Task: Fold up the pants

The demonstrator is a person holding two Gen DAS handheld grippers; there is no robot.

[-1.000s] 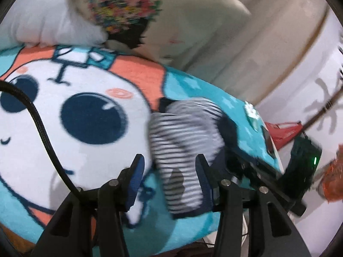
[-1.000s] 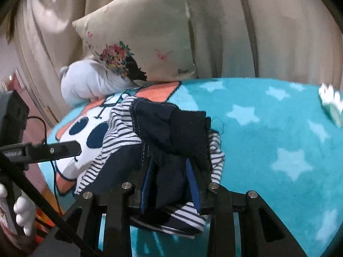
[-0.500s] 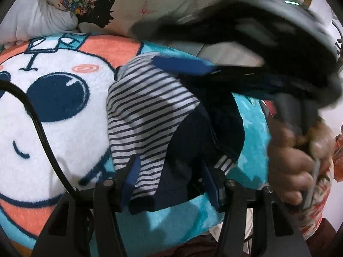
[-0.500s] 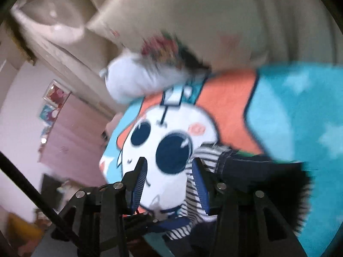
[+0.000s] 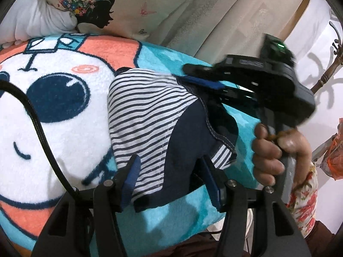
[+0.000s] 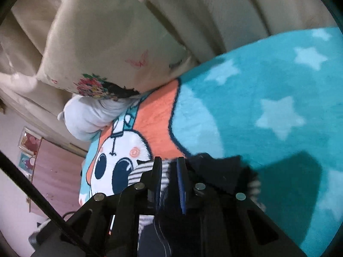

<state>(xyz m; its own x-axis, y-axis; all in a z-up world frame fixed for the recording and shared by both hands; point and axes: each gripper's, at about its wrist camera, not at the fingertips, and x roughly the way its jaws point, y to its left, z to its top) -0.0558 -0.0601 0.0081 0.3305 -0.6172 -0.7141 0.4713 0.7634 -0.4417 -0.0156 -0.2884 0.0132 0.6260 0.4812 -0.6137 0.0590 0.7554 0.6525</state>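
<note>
Lying bunched, pants (image 5: 163, 128), striped and navy

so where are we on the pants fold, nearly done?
Looks mid-fold. Done: the pants are bunched into a short bundle on the teal blanket. In hand: the right gripper is closing on the far striped edge; the left gripper straddles the near edge, jaws open. Left: finish the fold and flatten it; the layers look uneven.
</note>
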